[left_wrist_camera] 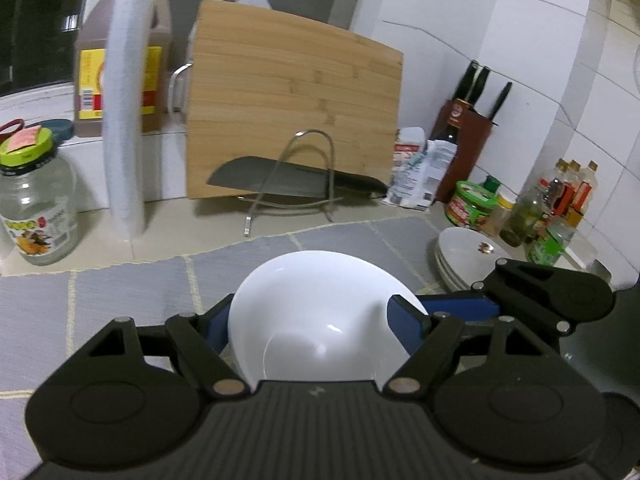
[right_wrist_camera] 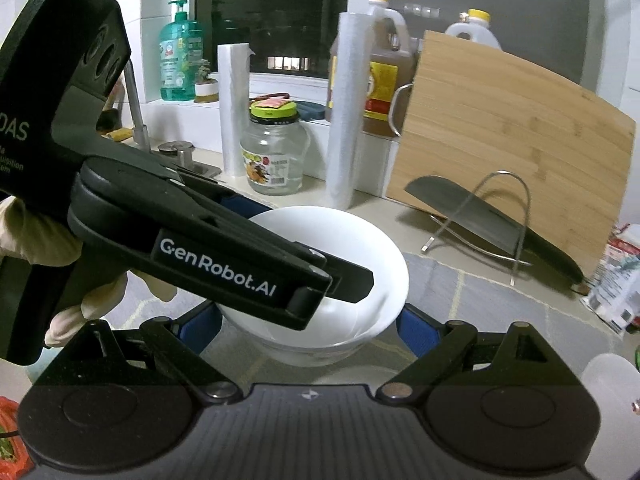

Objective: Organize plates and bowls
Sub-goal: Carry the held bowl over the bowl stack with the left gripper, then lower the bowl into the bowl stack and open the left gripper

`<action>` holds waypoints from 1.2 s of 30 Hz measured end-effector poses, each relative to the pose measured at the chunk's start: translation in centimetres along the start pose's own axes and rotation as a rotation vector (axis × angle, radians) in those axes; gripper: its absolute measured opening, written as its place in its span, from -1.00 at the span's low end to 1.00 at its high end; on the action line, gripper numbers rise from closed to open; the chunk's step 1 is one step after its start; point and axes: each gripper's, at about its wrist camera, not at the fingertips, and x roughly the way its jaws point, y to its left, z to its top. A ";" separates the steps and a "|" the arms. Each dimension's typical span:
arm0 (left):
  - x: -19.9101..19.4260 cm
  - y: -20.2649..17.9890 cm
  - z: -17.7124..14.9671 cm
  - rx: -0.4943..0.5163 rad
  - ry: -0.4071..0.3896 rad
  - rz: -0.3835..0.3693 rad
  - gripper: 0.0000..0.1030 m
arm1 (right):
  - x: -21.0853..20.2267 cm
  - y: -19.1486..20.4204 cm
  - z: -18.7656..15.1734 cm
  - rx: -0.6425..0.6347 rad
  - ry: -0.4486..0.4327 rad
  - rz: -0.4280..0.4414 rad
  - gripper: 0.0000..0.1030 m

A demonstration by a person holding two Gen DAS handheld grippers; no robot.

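You're carrying the white bowl (left_wrist_camera: 316, 312) in the left hand-held gripper (left_wrist_camera: 324, 316): one blue pad is sitting inside the rim, the other outside, pinching the wall. Bowl looks to be hanging above the grey mat (left_wrist_camera: 120, 300), tilted toward the camera.

The right hand-held gripper (right_wrist_camera: 304, 328) is holding nothing, jaws standing wide either side of the bowl; whether its pads are brushing the bowl's wall I can't tell, the left tool is blocking that view.

Risks:
- One-wall pinch on glazed ceramic. Any roll or a quick stop and the bowl is pivoting or slipping out onto the mat.
- Both tools are crowding the same bowl. Close the right one now and you're likely clipping the left finger.
- The stack of plates (left_wrist_camera: 464, 256) is sitting to the right, close to the jars and bottles (left_wrist_camera: 532, 208). Swinging wide there means knocking glass.

Room: the mat's middle is open. Behind it, the knife (left_wrist_camera: 296, 184) is lying in the wire rack (left_wrist_camera: 308, 176) against the cutting board (left_wrist_camera: 292, 108), blade edge facing the mat; stay short of that. The glass jar (left_wrist_camera: 36, 208) and tall roll (left_wrist_camera: 124, 120) are bounding the left side.
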 end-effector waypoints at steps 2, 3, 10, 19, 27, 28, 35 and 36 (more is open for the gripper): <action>0.2 -0.9 -0.1 0.004 0.003 -0.009 0.52 | -0.5 -0.4 -0.5 0.005 0.003 -0.006 0.87; 0.4 -1.3 -0.1 0.007 0.005 -0.012 0.52 | -0.8 -0.6 -0.7 0.007 0.004 -0.009 0.87; 1.4 -3.7 -0.5 0.027 0.016 -0.044 0.52 | -2.4 -2.1 -2.3 0.024 0.011 -0.027 0.87; 2.4 -5.3 -1.5 0.029 0.037 -0.067 0.52 | -3.4 -2.7 -3.7 0.041 0.030 -0.037 0.87; 3.1 -6.0 -2.4 0.030 0.064 -0.073 0.52 | -3.3 -3.0 -4.9 0.069 0.055 -0.022 0.87; 3.2 -6.0 -2.5 0.030 0.067 -0.074 0.52 | -3.3 -3.0 -5.0 0.072 0.059 -0.021 0.87; 3.7 -6.1 -3.1 0.019 0.086 -0.079 0.52 | -3.3 -3.2 -5.5 0.081 0.072 -0.009 0.87; 3.8 -6.1 -3.2 0.017 0.088 -0.080 0.52 | -3.2 -3.2 -5.6 0.083 0.075 -0.007 0.87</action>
